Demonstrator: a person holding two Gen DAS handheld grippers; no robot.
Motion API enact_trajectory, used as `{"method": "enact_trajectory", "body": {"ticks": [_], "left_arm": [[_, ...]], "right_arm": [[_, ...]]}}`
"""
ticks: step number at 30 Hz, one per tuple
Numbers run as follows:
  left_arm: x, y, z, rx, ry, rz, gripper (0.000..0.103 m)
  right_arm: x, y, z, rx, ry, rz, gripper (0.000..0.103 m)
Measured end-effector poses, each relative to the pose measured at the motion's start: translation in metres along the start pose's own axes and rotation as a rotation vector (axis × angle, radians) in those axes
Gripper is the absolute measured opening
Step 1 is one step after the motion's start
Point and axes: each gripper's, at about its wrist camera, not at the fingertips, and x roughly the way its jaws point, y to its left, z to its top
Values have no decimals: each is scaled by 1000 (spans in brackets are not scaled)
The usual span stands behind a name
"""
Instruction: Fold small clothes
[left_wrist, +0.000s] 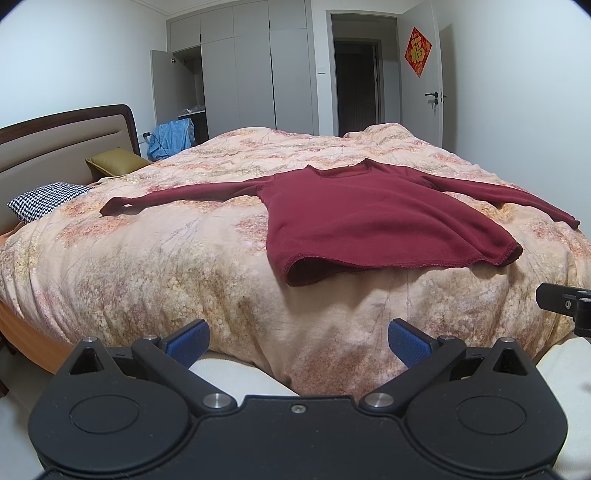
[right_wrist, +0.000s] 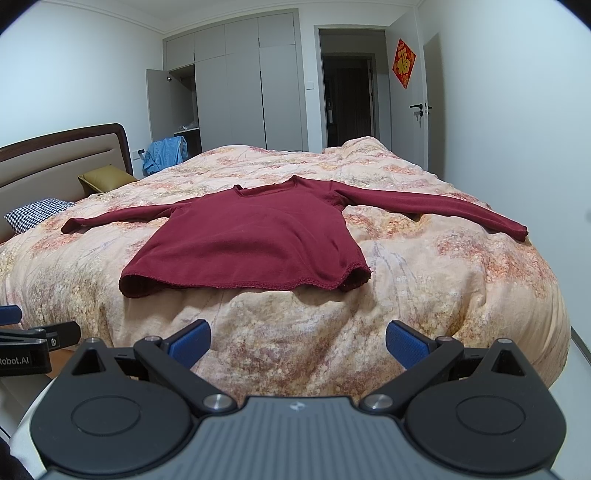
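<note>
A dark red long-sleeved top (left_wrist: 369, 218) lies flat on the bed with both sleeves spread out to the sides and its hem toward me; it also shows in the right wrist view (right_wrist: 255, 240). My left gripper (left_wrist: 298, 341) is open and empty, held off the near edge of the bed, below and left of the hem. My right gripper (right_wrist: 297, 343) is open and empty, also short of the bed edge, below the hem's middle. Each gripper's body shows at the side of the other's view.
The bed has a floral peach duvet (right_wrist: 424, 280). A padded headboard (left_wrist: 55, 147), a houndstooth pillow (left_wrist: 48, 201) and an olive pillow (left_wrist: 114, 162) are at the left. Behind stand a grey wardrobe (right_wrist: 243, 85) with one door open, a blue garment (right_wrist: 166, 153) and an open doorway (right_wrist: 347, 96).
</note>
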Motion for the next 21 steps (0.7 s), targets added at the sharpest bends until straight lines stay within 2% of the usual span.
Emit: {"method": "enact_trajectory", "body": {"ticks": [21], "left_arm": [[7, 0, 3, 10, 37, -20, 102]], "right_arm": [[1, -2, 2, 7, 6, -2, 103]]}}
